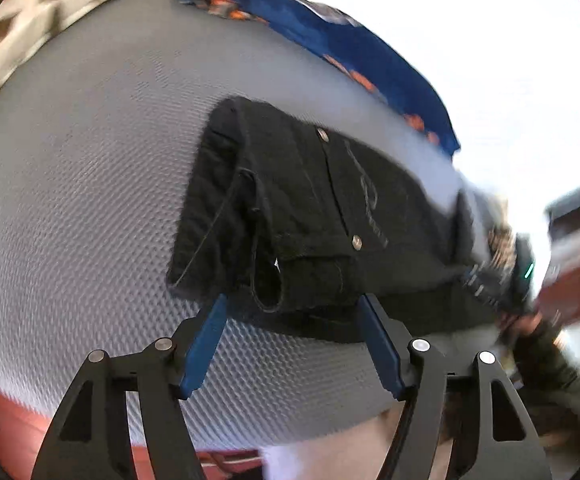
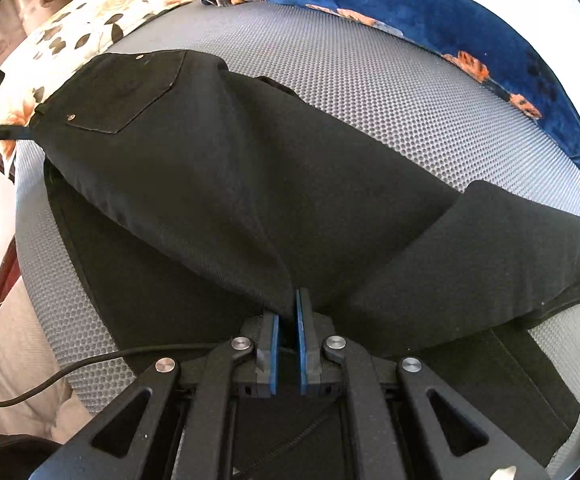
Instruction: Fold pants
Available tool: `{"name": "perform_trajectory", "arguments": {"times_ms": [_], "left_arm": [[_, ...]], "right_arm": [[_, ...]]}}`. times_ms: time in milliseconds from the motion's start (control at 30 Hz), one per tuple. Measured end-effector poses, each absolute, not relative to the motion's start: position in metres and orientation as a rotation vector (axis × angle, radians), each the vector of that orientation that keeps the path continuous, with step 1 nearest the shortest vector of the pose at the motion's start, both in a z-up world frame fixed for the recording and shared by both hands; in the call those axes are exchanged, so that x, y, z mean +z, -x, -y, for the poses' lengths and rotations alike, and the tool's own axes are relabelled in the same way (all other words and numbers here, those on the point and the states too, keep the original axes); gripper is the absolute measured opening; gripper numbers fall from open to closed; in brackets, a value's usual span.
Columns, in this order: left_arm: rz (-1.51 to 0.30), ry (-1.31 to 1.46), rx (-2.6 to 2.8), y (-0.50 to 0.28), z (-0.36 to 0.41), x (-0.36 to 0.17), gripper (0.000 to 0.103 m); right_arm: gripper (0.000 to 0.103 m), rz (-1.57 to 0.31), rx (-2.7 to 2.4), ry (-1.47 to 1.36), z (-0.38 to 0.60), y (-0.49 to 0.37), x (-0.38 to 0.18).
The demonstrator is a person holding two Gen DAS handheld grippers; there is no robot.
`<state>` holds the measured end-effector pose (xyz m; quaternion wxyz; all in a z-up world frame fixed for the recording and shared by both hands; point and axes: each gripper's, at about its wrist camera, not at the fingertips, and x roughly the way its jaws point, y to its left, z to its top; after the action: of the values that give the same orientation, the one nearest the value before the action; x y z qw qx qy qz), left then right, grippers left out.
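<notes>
Black pants [image 2: 218,184] lie on a grey honeycomb mat [image 2: 369,92], folded over themselves, with the back pocket and waist at the far left. My right gripper [image 2: 295,304] is shut on a fold of the pants' cloth, which rises into its blue pads. In the left wrist view the waist end of the pants [image 1: 309,220] shows its rivets and a belt loop. My left gripper [image 1: 291,304] stands open at the near waist edge, and its pads do not press the cloth. The right gripper [image 1: 501,276] shows blurred at the far right. The left gripper's finger [image 2: 10,132] sits beside the waist.
A blue blanket with orange prints [image 2: 449,20] is bunched along the mat's far edge. A floral pillow [image 2: 82,20] lies at the far left. A black cable [image 2: 70,372] trails over the mat's near left edge, where a person's light clothing [image 2: 14,360] shows.
</notes>
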<state>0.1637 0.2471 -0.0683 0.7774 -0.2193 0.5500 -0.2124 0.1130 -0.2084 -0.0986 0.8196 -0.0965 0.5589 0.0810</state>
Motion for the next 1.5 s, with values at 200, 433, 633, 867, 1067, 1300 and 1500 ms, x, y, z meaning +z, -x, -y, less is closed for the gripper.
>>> {"name": "perform_trajectory", "arguments": {"times_ms": [200, 433, 633, 867, 1067, 1300, 1500], "left_arm": [[-1.190, 0.765, -0.365, -0.147, -0.252, -0.068, 0.067], [-1.212, 0.942, -0.261, -0.159, -0.235, -0.094, 0.063], [-1.226, 0.977, -0.176, -0.175, -0.232, -0.111, 0.042], [-1.198, 0.838, -0.251, -0.218, -0.215, -0.075, 0.022], [-1.071, 0.615, -0.421, -0.243, -0.212, -0.026, 0.022], [-1.256, 0.453, -0.380, -0.234, -0.236, -0.088, 0.023], [-1.275, 0.518, -0.374, -0.222, -0.248, -0.110, 0.023]], "right_arm": [[0.008, -1.177, 0.181, 0.186, 0.212, -0.111, -0.105], [0.008, -1.161, 0.192, 0.166, 0.215, -0.109, -0.107], [0.008, -1.147, 0.195, 0.163, 0.216, -0.106, -0.108], [0.008, -1.141, 0.177, 0.155, 0.214, -0.102, -0.100], [0.008, -1.126, 0.182, 0.137, 0.194, -0.083, -0.085], [0.008, -1.180, 0.196, 0.138, 0.172, -0.066, -0.108], [0.009, -1.198, 0.197, 0.132, 0.168, -0.067, -0.107]]}}
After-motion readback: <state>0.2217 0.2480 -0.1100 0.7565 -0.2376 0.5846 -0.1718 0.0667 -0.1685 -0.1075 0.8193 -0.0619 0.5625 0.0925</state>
